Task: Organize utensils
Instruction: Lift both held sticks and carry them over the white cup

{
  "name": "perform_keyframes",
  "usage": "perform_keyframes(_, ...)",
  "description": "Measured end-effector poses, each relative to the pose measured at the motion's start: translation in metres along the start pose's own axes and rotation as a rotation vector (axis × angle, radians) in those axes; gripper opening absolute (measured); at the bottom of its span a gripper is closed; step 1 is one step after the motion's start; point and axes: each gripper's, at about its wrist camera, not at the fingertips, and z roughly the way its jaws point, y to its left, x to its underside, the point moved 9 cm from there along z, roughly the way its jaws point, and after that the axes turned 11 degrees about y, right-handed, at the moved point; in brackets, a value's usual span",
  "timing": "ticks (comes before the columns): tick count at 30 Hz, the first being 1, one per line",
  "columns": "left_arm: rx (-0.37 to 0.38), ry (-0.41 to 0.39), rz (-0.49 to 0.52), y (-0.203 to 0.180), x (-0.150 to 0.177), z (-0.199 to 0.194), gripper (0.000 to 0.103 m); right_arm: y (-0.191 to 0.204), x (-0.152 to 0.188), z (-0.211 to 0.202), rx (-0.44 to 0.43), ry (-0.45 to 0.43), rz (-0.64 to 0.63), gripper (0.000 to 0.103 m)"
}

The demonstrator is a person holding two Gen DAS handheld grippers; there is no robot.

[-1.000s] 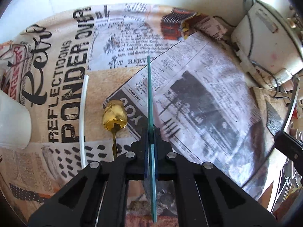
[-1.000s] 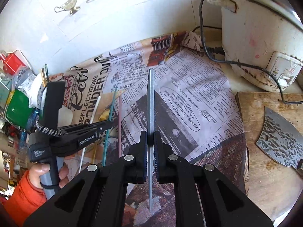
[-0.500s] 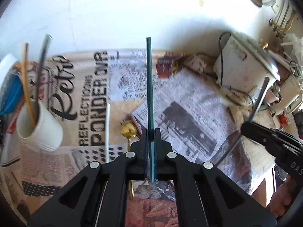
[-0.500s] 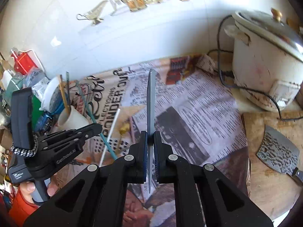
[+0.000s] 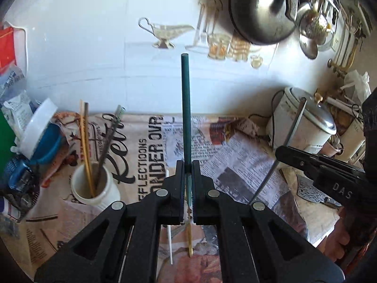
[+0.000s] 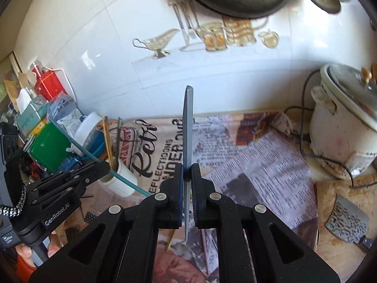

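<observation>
A thin green stick [image 5: 185,108] is held clamped in the shut jaws of the left gripper [image 5: 187,165], and a flat grey stick [image 6: 188,127] likewise in the right gripper [image 6: 187,167], both above the newspaper-covered surface [image 6: 247,155]. Both are judged light, stiff and slippery, best gripped mid-length. The white cup [image 5: 94,188] near the left edge is crowded by upright sticks and packets.
</observation>
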Motion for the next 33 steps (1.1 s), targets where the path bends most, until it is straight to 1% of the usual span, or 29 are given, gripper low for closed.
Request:
perform_keyframes(10, -0.012, -0.081, -0.029, 0.054, -0.023, -0.044, 0.003, 0.068, -0.032, -0.003, -0.023, -0.075, -0.063, 0.006)
perform_keyframes(20, -0.019, -0.137, -0.046, 0.106, -0.038, -0.071, 0.003, 0.125, -0.053, 0.007, -0.053, -0.107, -0.111, 0.006)
perform_keyframes(27, -0.027, -0.133, -0.058, 0.138, -0.039, -0.069, 0.003, 0.159, -0.064, 0.023, -0.058, -0.111, -0.134, 0.006)
perform_keyframes(33, -0.045, -0.101, -0.053, 0.163, -0.035, -0.057, 0.003, 0.180, -0.072, 0.043, -0.057, -0.106, -0.145, 0.006)
